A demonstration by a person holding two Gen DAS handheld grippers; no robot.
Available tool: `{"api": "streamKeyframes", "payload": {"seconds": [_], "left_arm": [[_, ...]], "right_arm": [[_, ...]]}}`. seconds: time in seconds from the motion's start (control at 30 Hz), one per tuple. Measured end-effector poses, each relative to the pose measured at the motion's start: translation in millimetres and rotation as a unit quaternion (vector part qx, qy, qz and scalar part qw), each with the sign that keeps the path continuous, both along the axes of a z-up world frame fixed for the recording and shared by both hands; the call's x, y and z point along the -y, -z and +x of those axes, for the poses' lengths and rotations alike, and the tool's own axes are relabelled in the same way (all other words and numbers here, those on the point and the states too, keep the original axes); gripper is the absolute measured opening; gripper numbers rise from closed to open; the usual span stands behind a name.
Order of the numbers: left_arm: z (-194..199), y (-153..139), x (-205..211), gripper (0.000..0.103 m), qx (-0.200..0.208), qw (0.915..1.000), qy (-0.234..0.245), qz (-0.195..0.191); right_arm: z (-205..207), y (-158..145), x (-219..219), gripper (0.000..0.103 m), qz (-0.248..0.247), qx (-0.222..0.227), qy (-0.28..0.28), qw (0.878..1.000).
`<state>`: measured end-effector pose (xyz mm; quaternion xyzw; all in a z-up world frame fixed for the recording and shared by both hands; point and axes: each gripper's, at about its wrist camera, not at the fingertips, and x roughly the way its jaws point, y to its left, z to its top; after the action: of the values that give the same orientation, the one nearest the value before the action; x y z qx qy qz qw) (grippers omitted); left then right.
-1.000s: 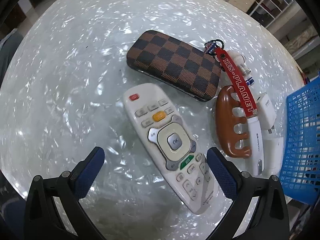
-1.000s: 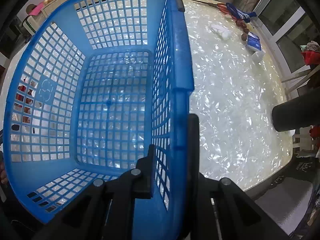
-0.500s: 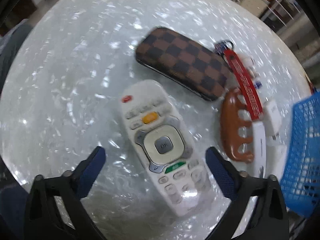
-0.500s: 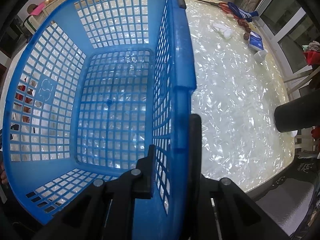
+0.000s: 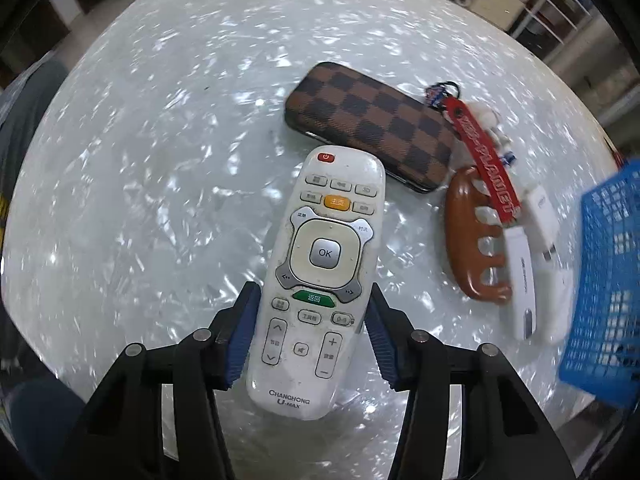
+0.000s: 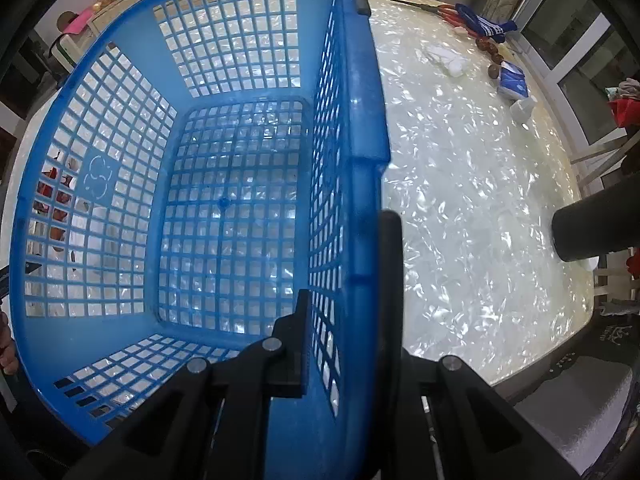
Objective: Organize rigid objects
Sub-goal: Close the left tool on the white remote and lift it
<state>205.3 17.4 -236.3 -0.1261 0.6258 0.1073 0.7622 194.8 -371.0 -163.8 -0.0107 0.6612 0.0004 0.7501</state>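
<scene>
My left gripper (image 5: 310, 324) is shut on the lower half of a white remote control (image 5: 320, 276), its blue pads against both long sides. Beyond it lie a brown checkered case (image 5: 368, 124), a brown wooden finger-grip piece (image 5: 464, 240), a red lanyard keychain (image 5: 484, 160) and white chargers (image 5: 536, 248). My right gripper (image 6: 348, 288) is shut on the right wall of an empty blue mesh basket (image 6: 120, 184), one finger inside, one outside. The basket's edge also shows in the left wrist view (image 5: 604, 272).
The shiny white marbled table (image 6: 472, 208) holds scissors, a blue sock (image 6: 484, 26), tissue packs (image 6: 512, 84) and small items at its far right edge. A dark cylinder (image 6: 592, 232) juts in from the right. Shelves stand beyond the table.
My left gripper has moved forward over the remote and closed on it; the remote now points straight ahead between the pads. The right gripper keeps its hold on the basket.
</scene>
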Motion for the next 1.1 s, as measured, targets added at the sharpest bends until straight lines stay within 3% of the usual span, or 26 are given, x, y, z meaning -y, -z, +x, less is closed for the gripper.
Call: {"api": "streamKeyframes", "payload": {"seconds": [0.13, 0.47, 1.1], "left_arm": [[0.4, -1.9, -1.2, 0.055, 0.008, 0.9994, 0.021, -0.026], [-4.2, -28.1, -4.6, 0.053, 0.031, 0.9962, 0.081, -0.013], [-17.2, -63.9, -1.2, 0.048, 0.087, 0.9902, 0.108, -0.014]], "right_arm": [[-5.5, -3.9, 0.8, 0.008, 0.004, 0.005, 0.005, 1.000], [-9.9, -10.9, -4.6, 0.008, -0.006, 0.007, 0.005, 1.000], [-11.7, -18.7, -5.8, 0.007, -0.004, 0.015, 0.006, 1.000]]}}
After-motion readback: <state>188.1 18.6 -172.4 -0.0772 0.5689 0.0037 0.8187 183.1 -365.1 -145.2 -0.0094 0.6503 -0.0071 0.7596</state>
